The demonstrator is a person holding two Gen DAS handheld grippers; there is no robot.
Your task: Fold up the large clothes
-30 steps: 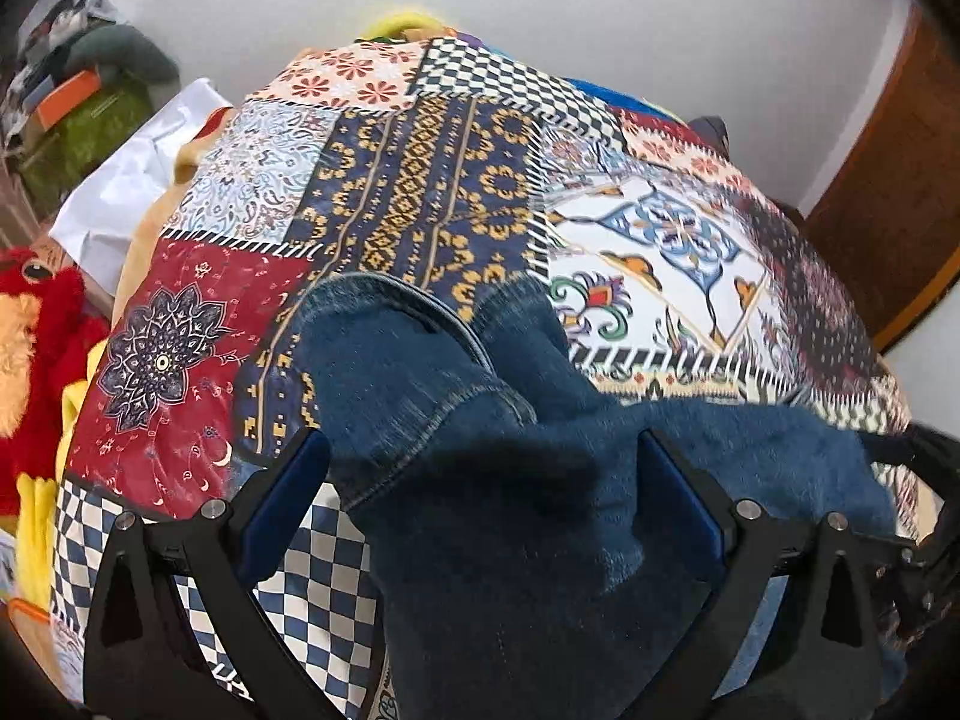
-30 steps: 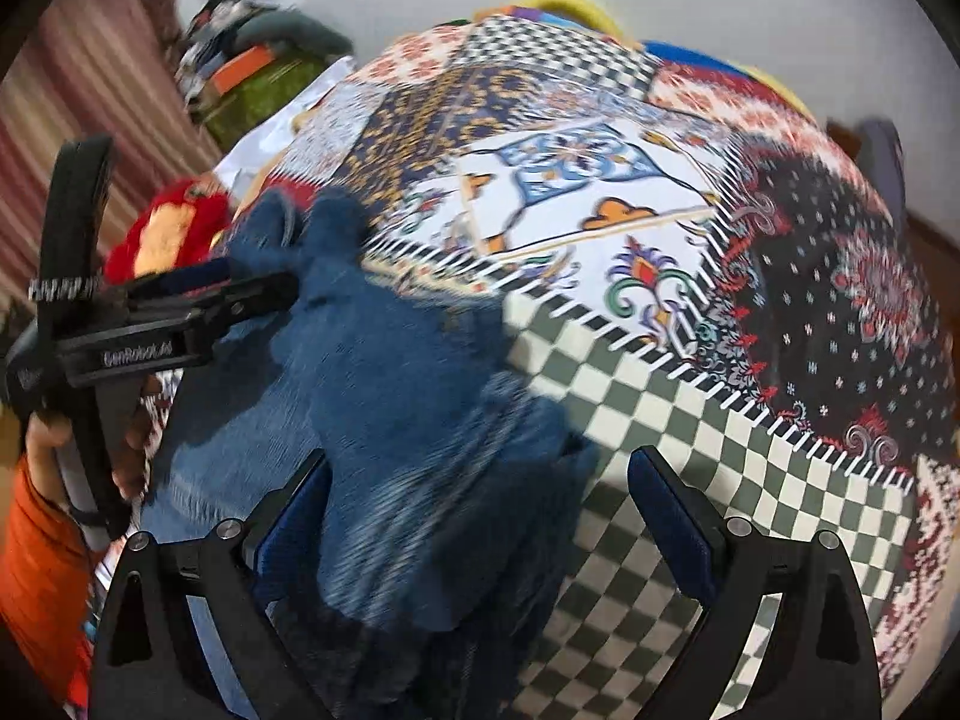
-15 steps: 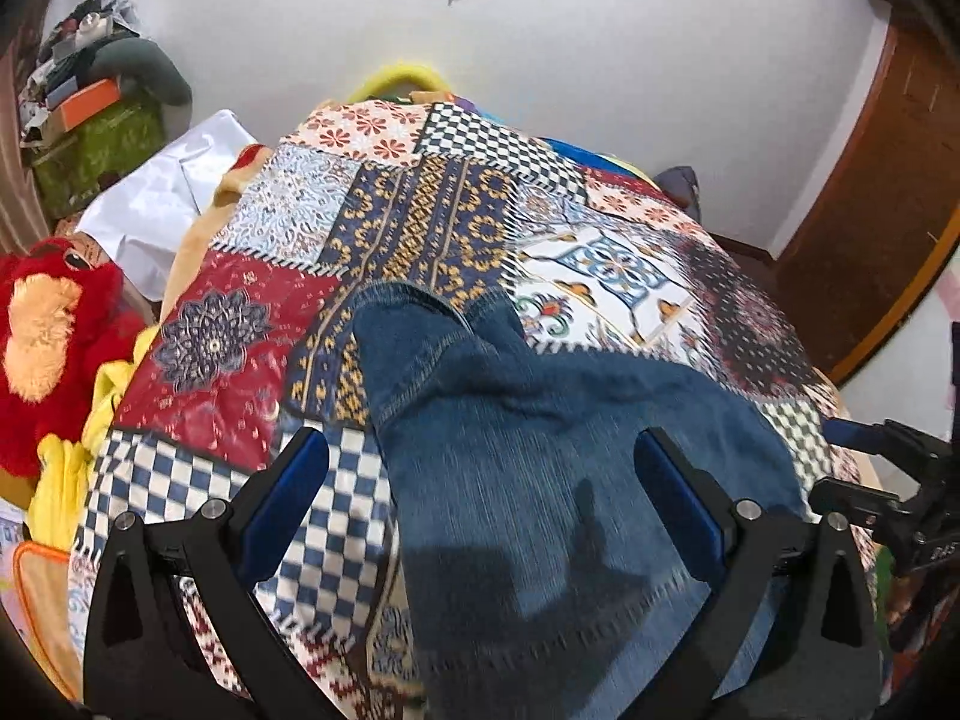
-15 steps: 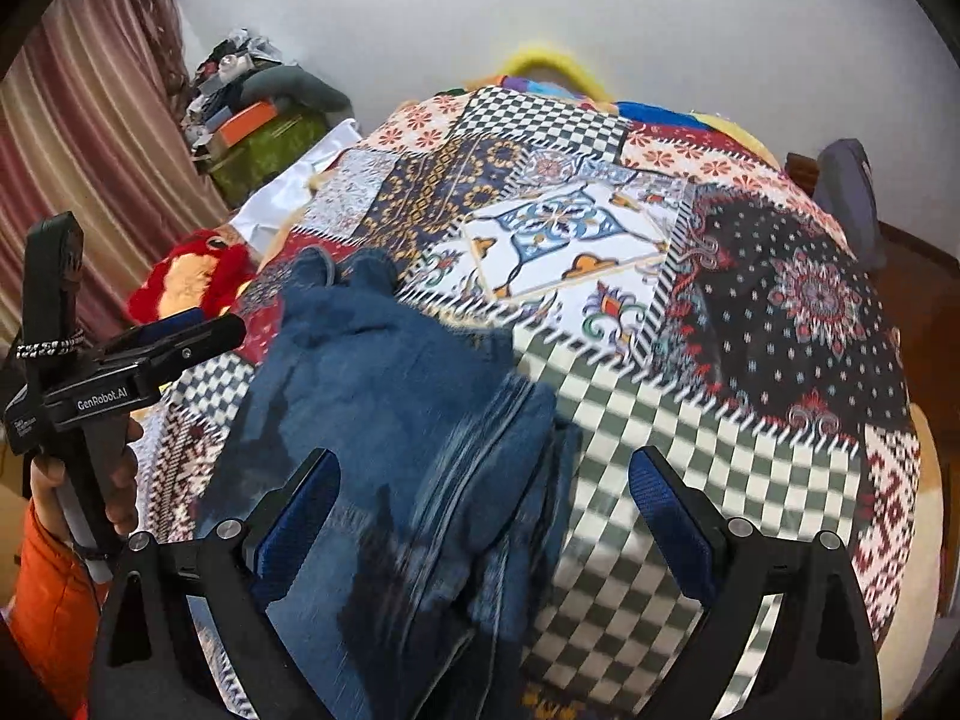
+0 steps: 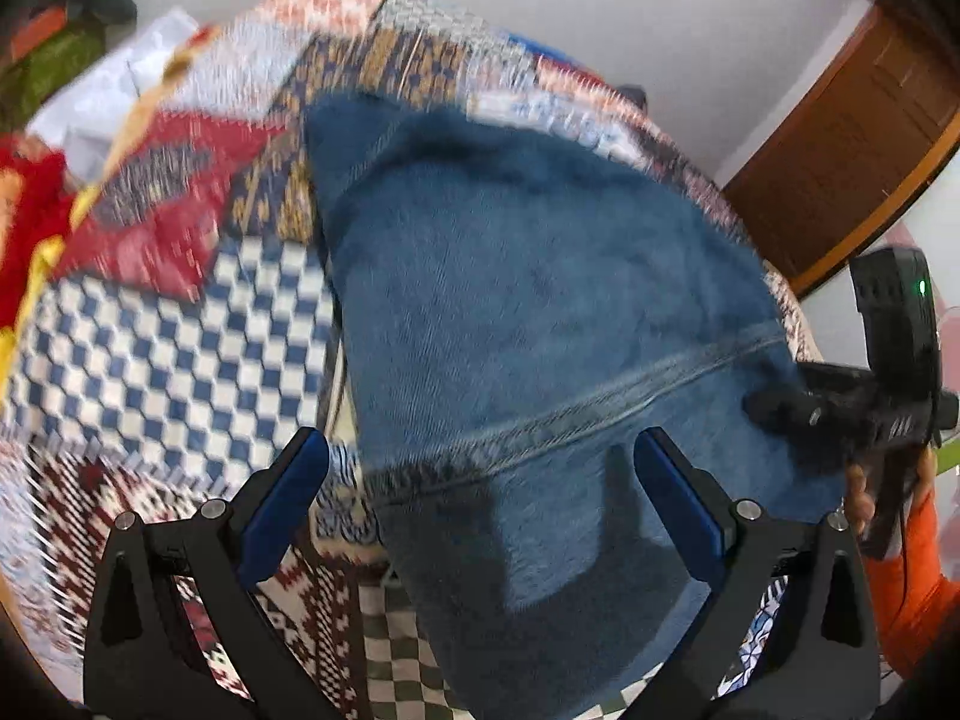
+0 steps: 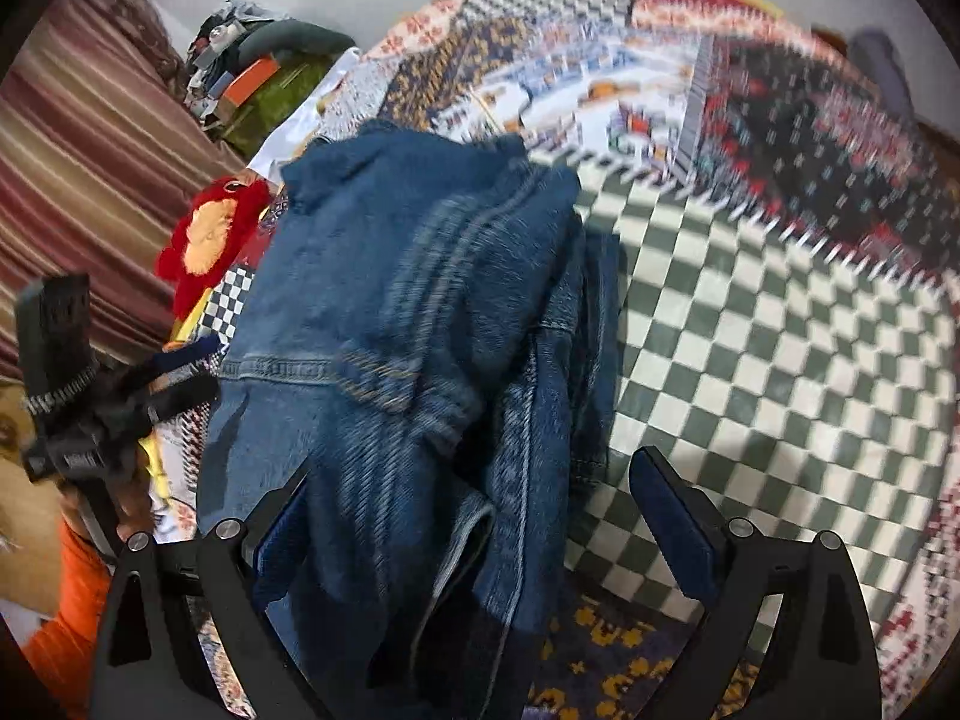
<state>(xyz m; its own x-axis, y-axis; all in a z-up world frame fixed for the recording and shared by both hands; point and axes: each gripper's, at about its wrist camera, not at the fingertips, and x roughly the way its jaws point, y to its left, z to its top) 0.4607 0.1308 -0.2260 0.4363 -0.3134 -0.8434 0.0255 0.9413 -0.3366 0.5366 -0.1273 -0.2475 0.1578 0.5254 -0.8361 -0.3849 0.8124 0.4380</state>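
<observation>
A pair of blue jeans (image 5: pixel 540 312) lies folded in a thick bundle on the patchwork bedspread (image 5: pixel 150 348). In the right wrist view the jeans (image 6: pixel 408 324) show bunched layers and seams. My left gripper (image 5: pixel 480 498) is open, its blue pads apart above the near end of the jeans, holding nothing. My right gripper (image 6: pixel 474 516) is open over the jeans' near edge, its left finger partly hidden behind the denim. Each gripper shows in the other's view, the right one (image 5: pixel 864 396) at the right and the left one (image 6: pixel 90 396) at the left. Both views are motion-blurred.
A red and orange plush toy (image 6: pixel 210 234) lies at the bed's left side. A pile of bags and clothes (image 6: pixel 252 72) sits by the striped curtain (image 6: pixel 78 138). A wooden door (image 5: pixel 852 138) stands at the right. The green checkered patch (image 6: pixel 750 360) lies right of the jeans.
Both grippers have pulled back toward the near edge of the bed and dropped lower. The jeans now fill more of both views. Both grippers stay open.
</observation>
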